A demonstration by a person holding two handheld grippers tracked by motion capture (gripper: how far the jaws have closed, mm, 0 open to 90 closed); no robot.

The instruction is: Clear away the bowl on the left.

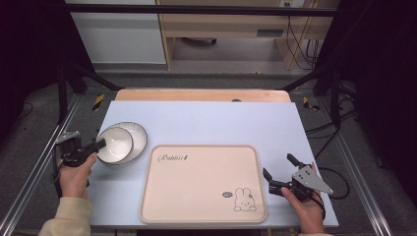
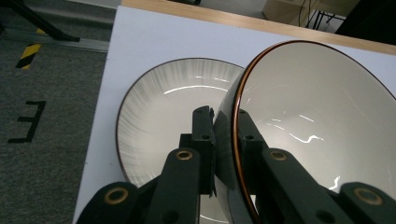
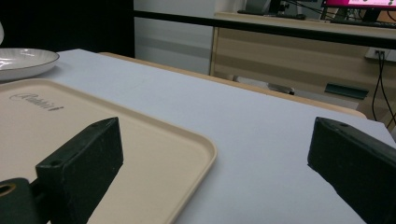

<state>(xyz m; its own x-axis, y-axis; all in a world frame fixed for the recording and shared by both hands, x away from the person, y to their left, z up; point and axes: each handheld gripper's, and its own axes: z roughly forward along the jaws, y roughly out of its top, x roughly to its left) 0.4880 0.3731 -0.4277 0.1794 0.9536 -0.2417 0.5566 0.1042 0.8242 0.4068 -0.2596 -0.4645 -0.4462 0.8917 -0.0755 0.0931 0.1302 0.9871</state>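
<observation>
Bowl point(image 2: 308, 126) rim pinched in the left hand-held gripper point(image 2: 226, 135), above the plate point(image 2: 159, 107).

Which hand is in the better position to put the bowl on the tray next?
Left. The left gripper already clamps the bowl by its rim, above the plate. The right gripper stands open beside the tray, far from the bowl.

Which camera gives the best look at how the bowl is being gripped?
The left gripper view: the bowl sits close up, its brown rim pinched between the left gripper jaws, over the plate. The high view shows the bowl small, from above. The right gripper view catches only a sliver at its left edge.
</observation>
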